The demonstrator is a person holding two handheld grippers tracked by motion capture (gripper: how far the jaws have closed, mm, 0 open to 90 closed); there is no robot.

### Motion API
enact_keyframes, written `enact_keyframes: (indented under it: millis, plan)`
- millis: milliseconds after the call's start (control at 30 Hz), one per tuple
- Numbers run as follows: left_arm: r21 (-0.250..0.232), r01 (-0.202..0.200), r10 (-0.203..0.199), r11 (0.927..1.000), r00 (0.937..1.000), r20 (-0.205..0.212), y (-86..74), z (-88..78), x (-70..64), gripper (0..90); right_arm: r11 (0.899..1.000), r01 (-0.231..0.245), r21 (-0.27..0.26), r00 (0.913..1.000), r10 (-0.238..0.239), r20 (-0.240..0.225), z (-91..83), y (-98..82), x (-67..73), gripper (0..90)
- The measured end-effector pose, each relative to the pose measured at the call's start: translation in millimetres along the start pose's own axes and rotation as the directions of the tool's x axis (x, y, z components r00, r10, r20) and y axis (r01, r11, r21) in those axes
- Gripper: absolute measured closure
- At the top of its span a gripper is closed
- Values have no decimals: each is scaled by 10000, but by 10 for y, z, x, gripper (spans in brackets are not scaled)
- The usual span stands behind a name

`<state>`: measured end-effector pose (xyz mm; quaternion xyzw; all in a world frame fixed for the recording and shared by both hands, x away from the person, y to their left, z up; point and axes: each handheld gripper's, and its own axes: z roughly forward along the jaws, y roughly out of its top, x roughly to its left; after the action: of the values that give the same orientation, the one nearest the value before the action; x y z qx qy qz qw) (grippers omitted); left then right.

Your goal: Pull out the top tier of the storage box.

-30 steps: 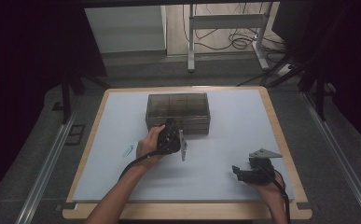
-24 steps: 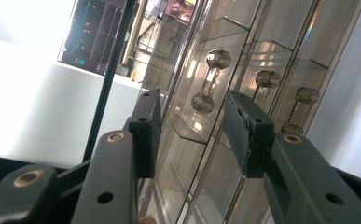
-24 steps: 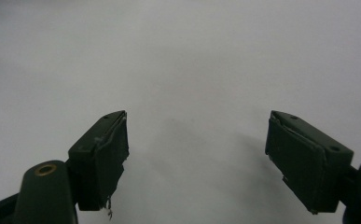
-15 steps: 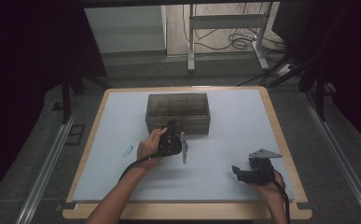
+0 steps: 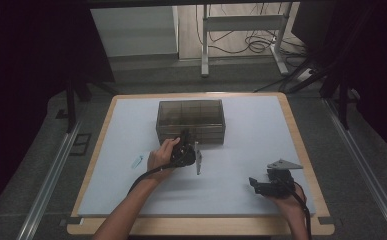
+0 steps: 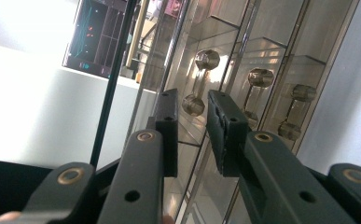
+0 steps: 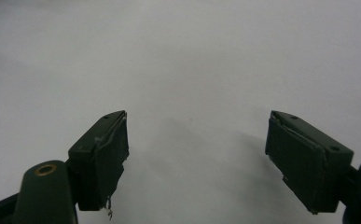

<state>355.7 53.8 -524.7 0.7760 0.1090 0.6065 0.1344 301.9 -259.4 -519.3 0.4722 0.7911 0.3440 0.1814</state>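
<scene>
Seemingly between left gripper (image 6: 192,135) fingers (image 6: 225,126), drawer knob (image 6: 193,104), box (image 5: 191,120) front

High view looked forward and down over the whole table (image 5: 301,150), left gripper view sat close against the box (image 6: 243,56) front, right gripper view faced the white mat (image 7: 192,60) closely, box (image 5: 191,120) shared with high view.

box (image 5: 190,120): smoky clear glossy plastic | table (image 5: 301,135): wood rim | tool (image 6: 194,135): matt
</scene>
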Motion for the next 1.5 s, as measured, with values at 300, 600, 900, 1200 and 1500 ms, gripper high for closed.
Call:
enact_keyframes:
  millis: [300,600,900,1200,1500]
  plan:
    - [33,-112,113,9999,9999,-100,4,24,-29,782,10000,5,-9,10000,-5,25,-3,0,0,206]
    - [47,-183,184,9998,9996,-212,9,37,-29,796,10000,-5,-10,10000,5,29,-4,-1,-2,206]
    - [45,-269,270,9996,9990,-362,16,38,-48,813,10000,2,14,10000,-2,40,-2,-3,-3,206]
    - [49,-405,406,9992,9982,-449,20,37,-61,818,10000,-8,6,10000,8,50,-3,-3,-7,206]
    - [93,-616,620,9981,9968,-495,24,31,-68,820,10000,-19,-1,10000,19,45,-5,-3,-8,206]
